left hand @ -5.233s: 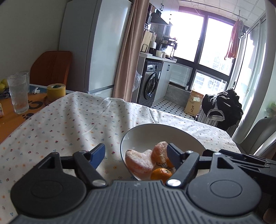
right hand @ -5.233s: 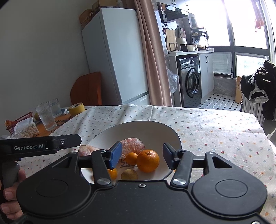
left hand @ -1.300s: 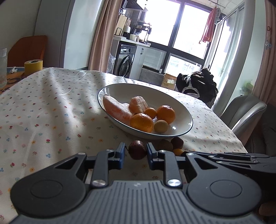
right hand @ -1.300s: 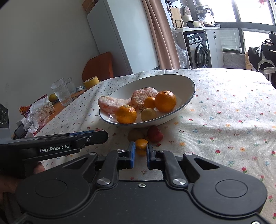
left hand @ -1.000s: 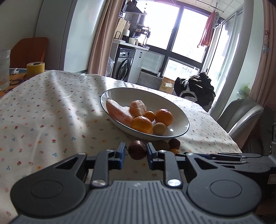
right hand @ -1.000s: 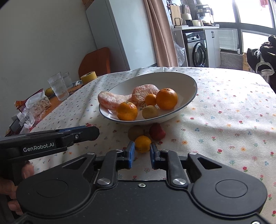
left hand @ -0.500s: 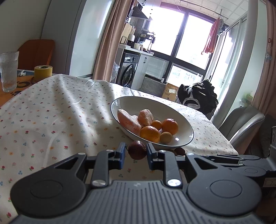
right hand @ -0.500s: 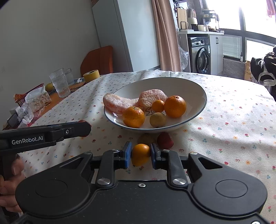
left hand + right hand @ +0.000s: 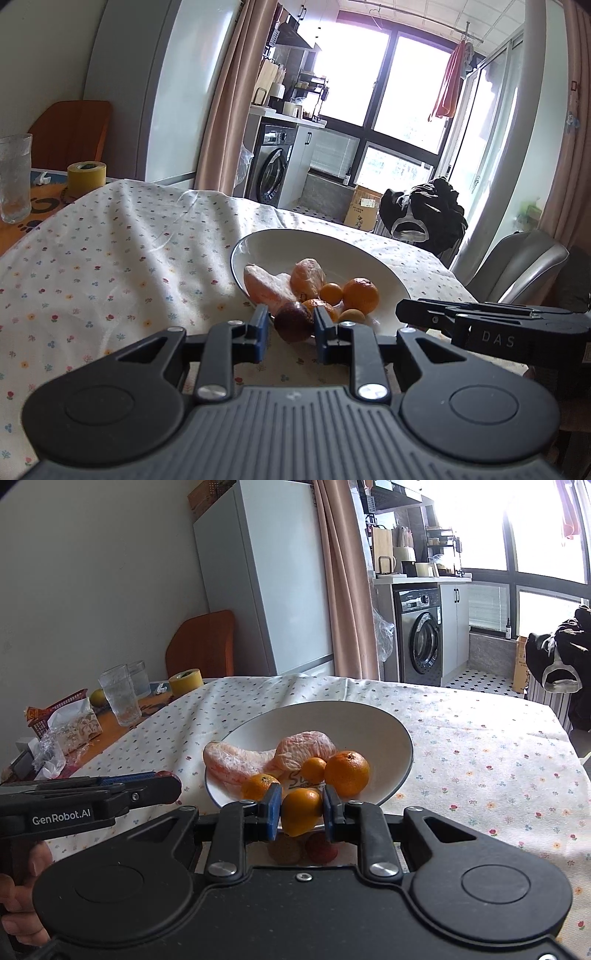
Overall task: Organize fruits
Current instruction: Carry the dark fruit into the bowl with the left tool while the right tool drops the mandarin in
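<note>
Both grippers have risen from the cloth since a second ago, each lifting its fruit off the table and up to the near edge of the bowl. The table (image 9: 480,738), under a white flower-print cloth, fills the scene, with a bare wooden strip at its far left. The white bowl (image 9: 369,723) sits near the middle and holds two peeled pomelo pieces (image 9: 236,760) on its left side, a large orange (image 9: 347,773) on the right, and smaller oranges between them. The left gripper (image 9: 290,325) is clamped on a dark brown-purple round fruit (image 9: 293,321), held just in front of the bowl's near rim. The right gripper (image 9: 300,808) is clamped on a small orange (image 9: 301,808), also at the near rim and raised off the cloth. Below it, on the cloth just near the bowl, lie a brown fruit (image 9: 285,849) and a red fruit (image 9: 322,849), side by side. At the far left stand two drinking glasses (image 9: 120,696) and a roll of yellow tape (image 9: 184,681).
</note>
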The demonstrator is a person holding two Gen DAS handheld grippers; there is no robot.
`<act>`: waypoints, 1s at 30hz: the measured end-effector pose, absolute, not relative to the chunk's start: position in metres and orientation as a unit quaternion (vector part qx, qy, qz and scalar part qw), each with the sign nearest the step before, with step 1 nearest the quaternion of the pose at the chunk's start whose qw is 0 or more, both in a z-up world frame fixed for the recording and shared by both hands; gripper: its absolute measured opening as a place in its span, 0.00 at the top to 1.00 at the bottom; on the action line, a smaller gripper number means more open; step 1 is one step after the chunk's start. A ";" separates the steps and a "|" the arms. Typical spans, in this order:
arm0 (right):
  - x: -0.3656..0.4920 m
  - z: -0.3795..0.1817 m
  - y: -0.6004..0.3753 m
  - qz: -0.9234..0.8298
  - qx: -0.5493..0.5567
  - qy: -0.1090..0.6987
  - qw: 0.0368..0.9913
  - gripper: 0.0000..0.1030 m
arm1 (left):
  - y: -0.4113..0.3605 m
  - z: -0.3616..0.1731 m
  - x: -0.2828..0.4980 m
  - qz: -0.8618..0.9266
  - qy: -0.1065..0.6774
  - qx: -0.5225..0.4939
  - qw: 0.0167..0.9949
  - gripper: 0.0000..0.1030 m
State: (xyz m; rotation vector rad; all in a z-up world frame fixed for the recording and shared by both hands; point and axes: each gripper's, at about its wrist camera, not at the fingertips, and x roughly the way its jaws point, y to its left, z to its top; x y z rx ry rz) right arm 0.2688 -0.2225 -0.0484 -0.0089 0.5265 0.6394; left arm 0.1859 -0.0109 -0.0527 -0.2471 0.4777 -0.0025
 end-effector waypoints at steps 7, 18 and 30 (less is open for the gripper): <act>0.283 -0.040 -0.228 0.298 0.010 0.229 0.927 0.70 | -0.016 -0.051 0.200 -0.005 0.238 -0.111 0.965 0.76; 0.294 -0.058 -0.245 0.291 0.046 0.238 0.926 0.66 | -0.019 -0.044 0.226 -0.010 0.242 -0.105 0.965 0.76; 0.291 -0.057 -0.251 0.290 0.053 0.234 0.926 0.60 | -0.037 -0.035 0.254 -0.011 0.233 -0.102 0.967 0.72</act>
